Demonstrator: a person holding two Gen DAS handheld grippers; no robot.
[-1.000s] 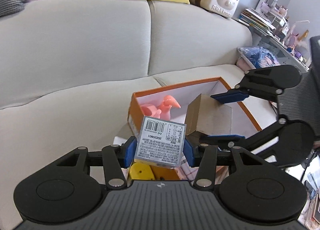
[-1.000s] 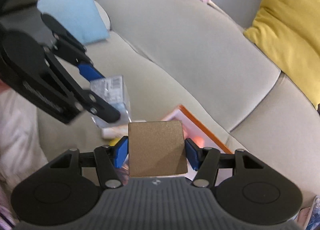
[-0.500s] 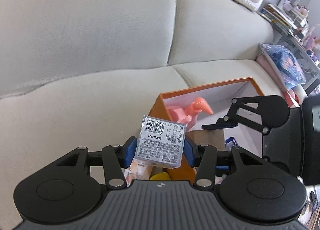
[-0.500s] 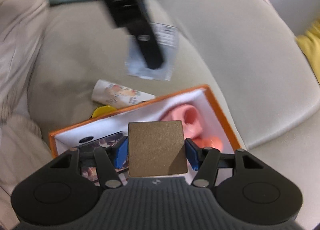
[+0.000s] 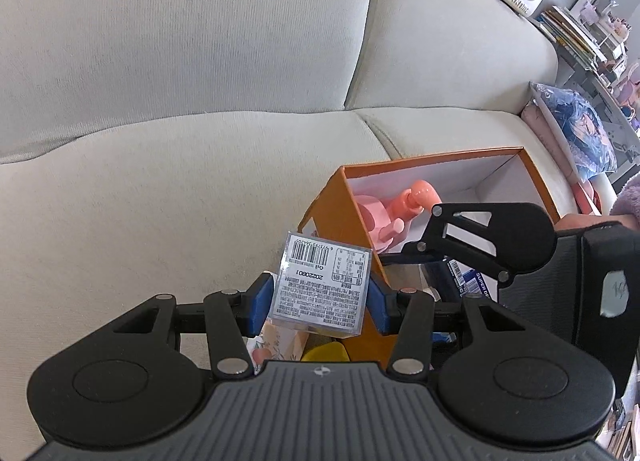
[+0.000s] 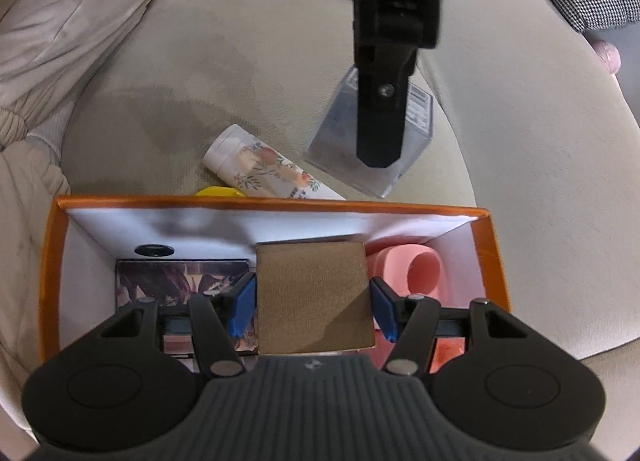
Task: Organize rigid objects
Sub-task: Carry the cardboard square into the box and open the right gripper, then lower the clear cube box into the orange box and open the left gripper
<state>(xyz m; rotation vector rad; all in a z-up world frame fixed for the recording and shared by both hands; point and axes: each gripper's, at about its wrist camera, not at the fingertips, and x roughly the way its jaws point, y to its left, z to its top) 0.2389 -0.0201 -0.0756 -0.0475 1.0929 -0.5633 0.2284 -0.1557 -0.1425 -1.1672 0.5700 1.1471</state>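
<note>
Two boxes are mid-placement: the brown box, pinched by the right gripper, sits low inside the orange box; the left gripper clamps the clear box just outside, awaiting room.
</note>
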